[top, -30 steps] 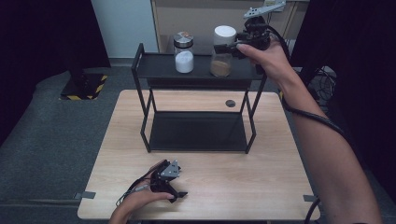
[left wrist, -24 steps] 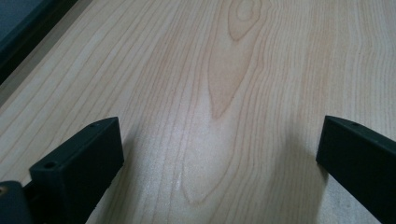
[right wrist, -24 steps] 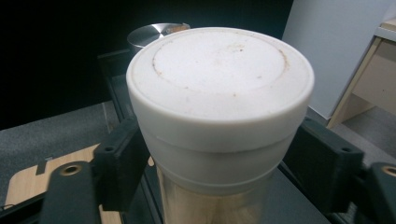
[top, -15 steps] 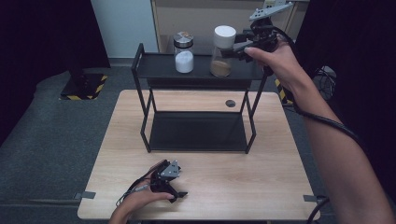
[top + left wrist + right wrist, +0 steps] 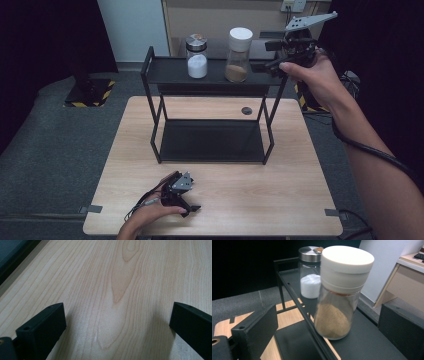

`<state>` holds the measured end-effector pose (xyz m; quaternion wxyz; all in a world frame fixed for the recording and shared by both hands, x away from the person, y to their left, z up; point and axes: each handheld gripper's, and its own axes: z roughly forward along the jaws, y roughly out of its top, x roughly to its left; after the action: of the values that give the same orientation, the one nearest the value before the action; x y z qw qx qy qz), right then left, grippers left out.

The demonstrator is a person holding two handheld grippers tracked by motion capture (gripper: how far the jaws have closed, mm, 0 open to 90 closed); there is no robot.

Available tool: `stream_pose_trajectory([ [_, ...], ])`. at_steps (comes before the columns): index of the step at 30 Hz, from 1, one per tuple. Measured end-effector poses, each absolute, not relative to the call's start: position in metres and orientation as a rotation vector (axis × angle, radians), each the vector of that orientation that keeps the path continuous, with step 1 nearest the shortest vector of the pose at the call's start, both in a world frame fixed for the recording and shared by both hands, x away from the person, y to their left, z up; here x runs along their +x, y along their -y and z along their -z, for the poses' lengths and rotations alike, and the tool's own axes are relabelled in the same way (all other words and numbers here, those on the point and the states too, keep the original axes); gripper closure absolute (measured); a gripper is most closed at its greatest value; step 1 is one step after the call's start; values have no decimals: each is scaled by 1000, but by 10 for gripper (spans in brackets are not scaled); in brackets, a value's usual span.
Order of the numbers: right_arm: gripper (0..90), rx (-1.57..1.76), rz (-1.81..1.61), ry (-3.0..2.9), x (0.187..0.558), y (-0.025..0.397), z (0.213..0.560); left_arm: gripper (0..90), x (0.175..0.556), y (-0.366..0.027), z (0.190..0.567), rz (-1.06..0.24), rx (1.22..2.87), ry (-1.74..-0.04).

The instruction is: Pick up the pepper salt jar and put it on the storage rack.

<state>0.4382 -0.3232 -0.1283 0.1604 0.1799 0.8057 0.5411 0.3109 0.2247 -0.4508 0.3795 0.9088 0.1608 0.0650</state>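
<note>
Hovering right tool [image 5: 274,56], jaws apart, beside brown-powder jar [image 5: 340,293] on shelf [image 5: 170,72], seemingly ungrasped; resting left tool [image 5: 186,199], jaws apart, on worktop [image 5: 280,200]

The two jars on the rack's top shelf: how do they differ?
The right jar has a tall white plastic cap; the left jar has a flat metal lid. The right jar holds brown powder, the left jar white powder. The right jar is taller and stands nearer the right gripper, whose jaws are open and apart from it. Both are clear, upright and partly filled, on the same shelf.
</note>
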Motion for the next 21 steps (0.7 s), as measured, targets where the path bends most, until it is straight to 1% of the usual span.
stream_pose_trajectory([
  [11,47,481,-1535,-2297,406,318,128,0,311,-225,451,-165,2321,-411],
  [21,45,479,-1550,-2303,383,315,146,0,311,-225,451,-165,2321,-411],
])
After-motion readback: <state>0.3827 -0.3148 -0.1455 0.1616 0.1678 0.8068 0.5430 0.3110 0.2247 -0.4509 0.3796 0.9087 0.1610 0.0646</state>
